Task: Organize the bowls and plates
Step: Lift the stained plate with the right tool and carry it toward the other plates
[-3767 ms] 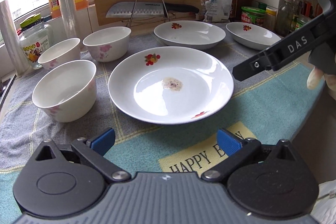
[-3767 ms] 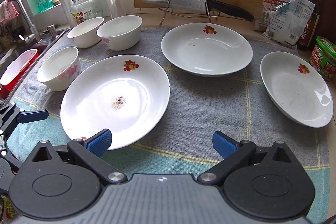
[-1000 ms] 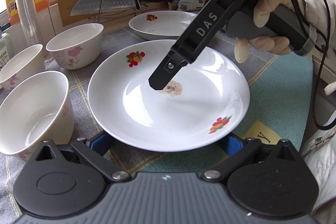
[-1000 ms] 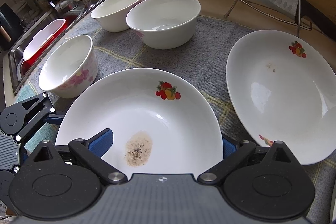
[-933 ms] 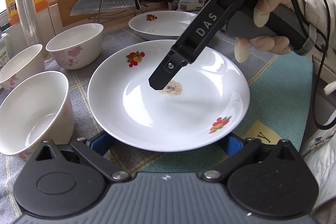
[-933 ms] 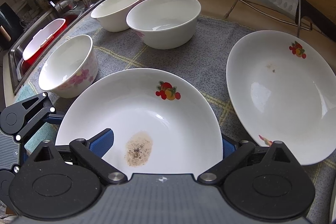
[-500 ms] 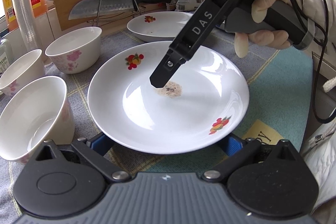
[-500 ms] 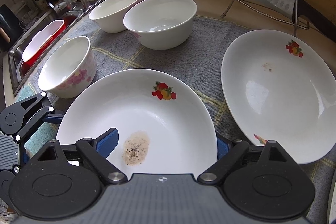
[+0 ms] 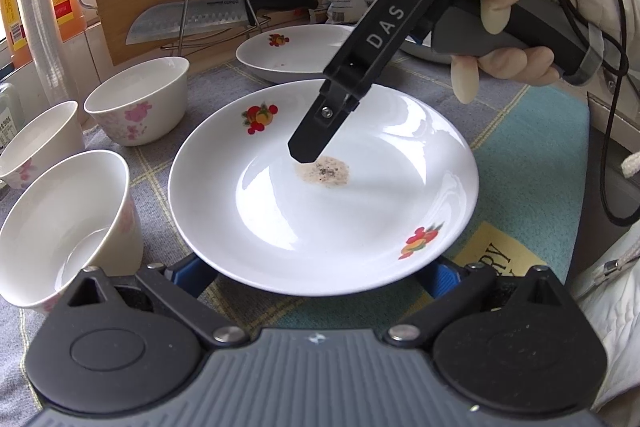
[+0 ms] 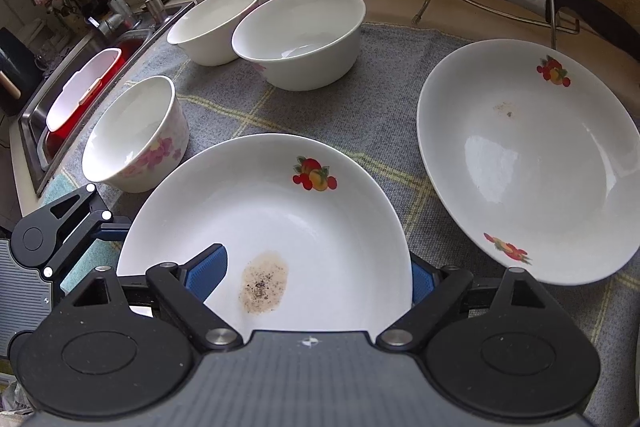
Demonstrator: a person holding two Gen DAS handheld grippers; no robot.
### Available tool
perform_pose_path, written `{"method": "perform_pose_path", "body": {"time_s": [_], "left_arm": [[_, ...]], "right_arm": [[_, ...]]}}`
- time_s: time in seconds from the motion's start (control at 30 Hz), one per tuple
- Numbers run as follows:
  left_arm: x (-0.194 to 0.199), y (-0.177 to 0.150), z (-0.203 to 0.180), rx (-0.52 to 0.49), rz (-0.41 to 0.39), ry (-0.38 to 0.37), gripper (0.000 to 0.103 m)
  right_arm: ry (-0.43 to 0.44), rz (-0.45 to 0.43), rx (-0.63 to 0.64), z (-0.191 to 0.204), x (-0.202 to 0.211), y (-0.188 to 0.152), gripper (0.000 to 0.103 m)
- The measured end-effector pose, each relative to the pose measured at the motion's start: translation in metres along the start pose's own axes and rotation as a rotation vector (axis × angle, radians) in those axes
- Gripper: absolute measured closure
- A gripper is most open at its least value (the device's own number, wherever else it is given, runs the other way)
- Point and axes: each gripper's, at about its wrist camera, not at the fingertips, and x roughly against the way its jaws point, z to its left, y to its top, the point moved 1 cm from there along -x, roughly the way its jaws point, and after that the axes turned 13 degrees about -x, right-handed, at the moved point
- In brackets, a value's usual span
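- Seemingly the right tool [image 10: 312, 277] has hold of the stained plate [image 10: 280, 211]: its jaws have just been closing with the plate between them, one pad inside the dish and the other tucked outside the rim at 3 o'clock
- Jaws of the left tool [image 9: 314, 275] stand wide apart, with the plate's near rim between them and nothing pressed
- That plate sits on the grey cloth [image 10: 360, 107] covering the surface, directly before both tools
- From the right tool, a second plate [image 10: 520, 163] lies at 2 o'clock, with three bowls [image 10: 298, 39] between 10 and 12 o'clock, all standing singly
- Judging by this, the job has barely begun: no plate is stacked and no bowl nested, so all the gathering remains
- Only the left view shows the gloved hand [image 9: 516, 39] and the right tool's finger angled down beside the stain; only the right view shows both of that tool's pads, and the sink [image 10: 80, 83] at 10 o'clock
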Motion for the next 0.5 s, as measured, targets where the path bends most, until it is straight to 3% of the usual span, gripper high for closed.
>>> {"method": "perform_pose_path", "body": {"time_s": [0.5], "left_arm": [[0.019, 0.018, -0.005, -0.039, -0.002, -0.066, 0.001]], "right_arm": [[-0.008, -0.054, -0.018, 0.005, 0.035, -0.026, 0.010]]}}
